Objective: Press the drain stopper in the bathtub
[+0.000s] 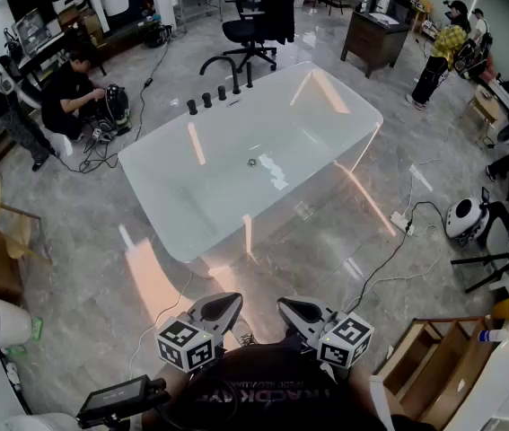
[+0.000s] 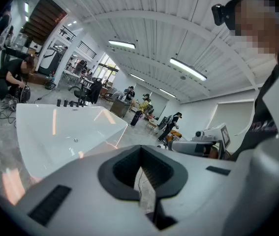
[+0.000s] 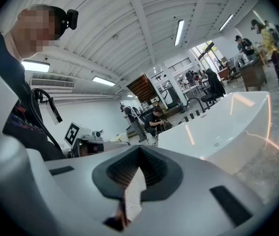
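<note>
left gripper (image 1: 224, 304) and right gripper (image 1: 290, 308) hang side by side near the person's body, each with jaws pressed together, empty. the drain stopper (image 1: 251, 162) sits mid-floor in the white bathtub (image 1: 160, 142), well apart from them.

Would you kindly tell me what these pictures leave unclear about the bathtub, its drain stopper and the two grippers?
- Drain stopper: too small in every view to tell raised from pressed.
- Bathtub: glare streaks cover parts of its floor in the head view.
- Left gripper and right gripper: the hands holding them are hidden beneath them and the person's shirt in the head view.
</note>
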{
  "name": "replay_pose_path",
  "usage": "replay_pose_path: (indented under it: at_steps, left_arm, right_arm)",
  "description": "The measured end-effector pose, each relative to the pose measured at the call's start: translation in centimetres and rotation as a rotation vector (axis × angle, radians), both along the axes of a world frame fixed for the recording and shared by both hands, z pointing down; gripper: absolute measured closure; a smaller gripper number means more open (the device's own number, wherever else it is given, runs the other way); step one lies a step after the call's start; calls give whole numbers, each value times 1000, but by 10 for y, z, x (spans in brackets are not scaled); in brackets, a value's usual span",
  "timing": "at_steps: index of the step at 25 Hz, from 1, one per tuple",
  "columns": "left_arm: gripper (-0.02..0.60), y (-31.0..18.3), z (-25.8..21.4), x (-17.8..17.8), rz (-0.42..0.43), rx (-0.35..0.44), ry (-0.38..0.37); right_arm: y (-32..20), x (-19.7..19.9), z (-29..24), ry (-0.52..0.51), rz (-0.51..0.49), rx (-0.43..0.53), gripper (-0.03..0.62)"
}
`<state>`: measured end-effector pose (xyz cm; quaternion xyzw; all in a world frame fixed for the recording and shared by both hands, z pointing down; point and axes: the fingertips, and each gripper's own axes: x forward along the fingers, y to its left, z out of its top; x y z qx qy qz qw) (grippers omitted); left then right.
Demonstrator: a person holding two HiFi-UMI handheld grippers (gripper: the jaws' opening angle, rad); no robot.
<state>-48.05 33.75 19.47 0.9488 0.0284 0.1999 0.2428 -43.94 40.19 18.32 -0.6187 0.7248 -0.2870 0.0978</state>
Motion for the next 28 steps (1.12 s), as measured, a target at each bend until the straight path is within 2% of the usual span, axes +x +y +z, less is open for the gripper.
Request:
replay_pose_path:
  at_steps: [13, 28]
  left_arm:
    - [571, 3, -1, 4, 13, 5, -5]
    - [571, -8, 6, 2, -10, -14, -18]
  right_arm:
    - [2, 3, 0, -5, 4, -1, 579]
    - [-11, 5, 3, -65, -28, 13, 579]
